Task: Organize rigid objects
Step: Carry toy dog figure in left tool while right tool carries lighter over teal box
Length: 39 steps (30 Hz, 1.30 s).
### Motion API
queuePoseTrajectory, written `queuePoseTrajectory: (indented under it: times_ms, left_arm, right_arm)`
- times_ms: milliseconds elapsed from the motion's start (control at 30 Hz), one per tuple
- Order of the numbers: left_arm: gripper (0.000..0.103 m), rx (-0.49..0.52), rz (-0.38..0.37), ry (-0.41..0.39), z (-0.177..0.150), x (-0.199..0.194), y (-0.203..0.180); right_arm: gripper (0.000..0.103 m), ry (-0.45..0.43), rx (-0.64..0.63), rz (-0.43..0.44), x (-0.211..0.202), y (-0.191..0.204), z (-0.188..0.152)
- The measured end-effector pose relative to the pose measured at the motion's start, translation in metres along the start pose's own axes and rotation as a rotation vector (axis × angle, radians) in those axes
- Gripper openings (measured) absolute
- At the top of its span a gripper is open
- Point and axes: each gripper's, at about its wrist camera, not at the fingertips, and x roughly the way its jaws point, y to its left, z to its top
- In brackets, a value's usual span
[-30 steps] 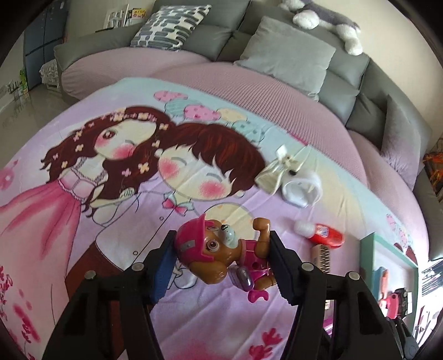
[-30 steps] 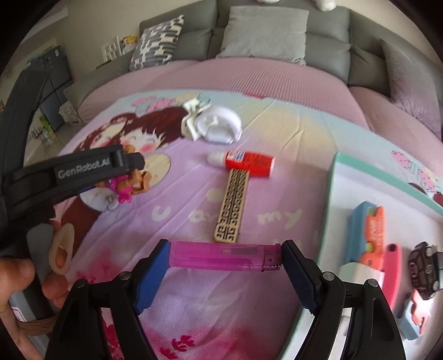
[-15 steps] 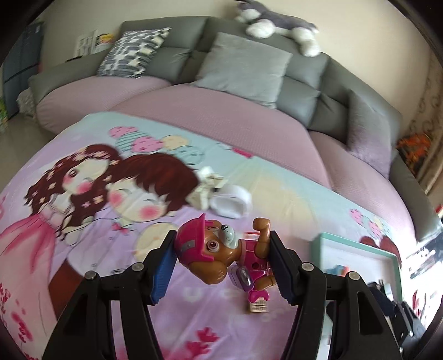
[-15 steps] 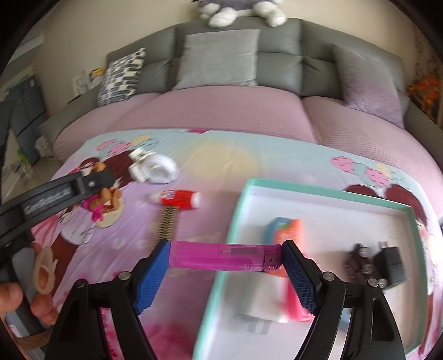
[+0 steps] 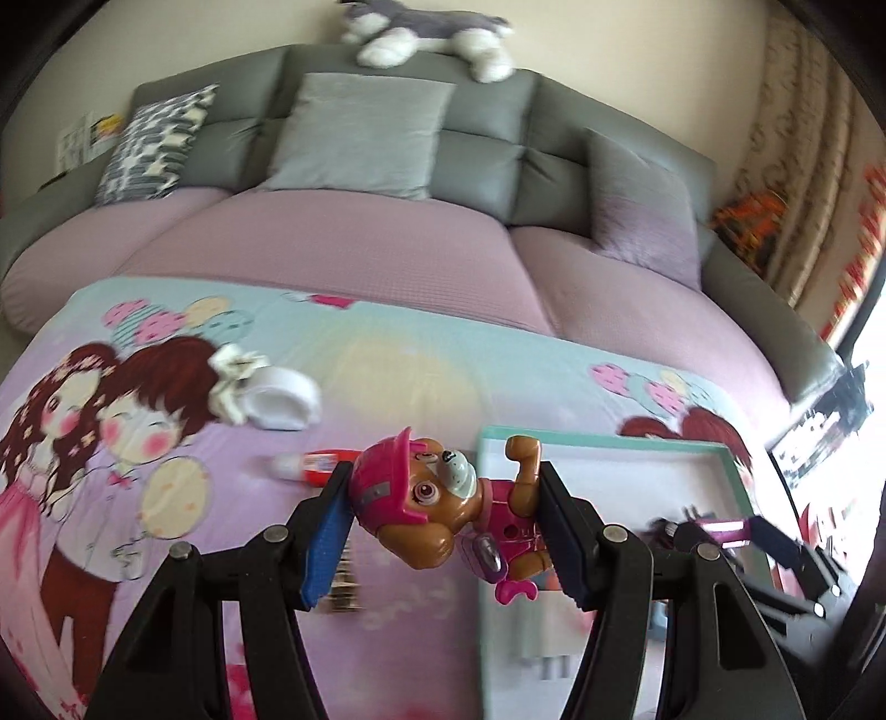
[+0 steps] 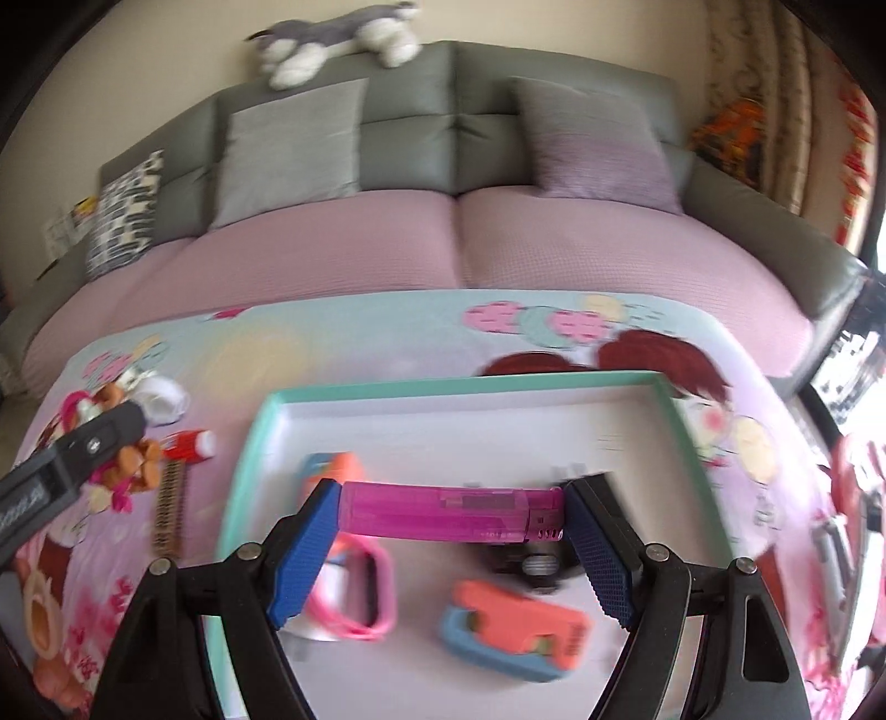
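Note:
My left gripper [image 5: 446,515] is shut on a pink-helmeted toy dog [image 5: 437,507] and holds it above the blanket at the left rim of the teal-edged white tray [image 5: 609,443]. My right gripper [image 6: 451,512] is shut on a pink lighter [image 6: 448,509], held crosswise above the tray [image 6: 443,387]. In the tray lie an orange-and-blue toy [image 6: 515,631], a pink ring-shaped item [image 6: 365,587], another orange-and-blue item [image 6: 332,468] and a dark object [image 6: 531,559]. The left gripper with the toy dog shows in the right wrist view [image 6: 119,451].
On the cartoon blanket left of the tray lie a red-and-white bottle [image 5: 310,462], a wooden comb [image 6: 169,512] and a white roll with a bow [image 5: 277,396]. A grey sofa with cushions [image 5: 360,133] and a plush dog [image 5: 426,33] lies behind.
Both grippers have moved right with their loads. The right one is now over the tray, and the left one has reached the tray's left rim.

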Motion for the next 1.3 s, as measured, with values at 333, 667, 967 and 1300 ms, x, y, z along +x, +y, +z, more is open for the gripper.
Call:
queuePoseTrajectory:
  times_ms: [333,667,967,1300]
  left_arm:
    - [0.065,0.077,-0.067,0.024,-0.009,0.016,-0.047]
    - [0.065,0.101,-0.087,0.051,-0.016,0.033,-0.068]
    - [0.065,0.134,-0.051,0.062,-0.021,0.041,-0.076]
    - [0.065,0.137,-0.032,0.077,-0.023,0.046,-0.075]
  right_arm:
    - [0.083,0.019,0.058,-0.091,0.001,-0.041,-0.002]
    - [0.083,0.048,0.055,-0.104,0.010,-0.053,-0.008]
    - [0.083,0.069,0.044,-0.077,0.015,-0.049,-0.011]
    - [0.083,0.088,0.048,-0.060,0.020,-0.051,-0.012]
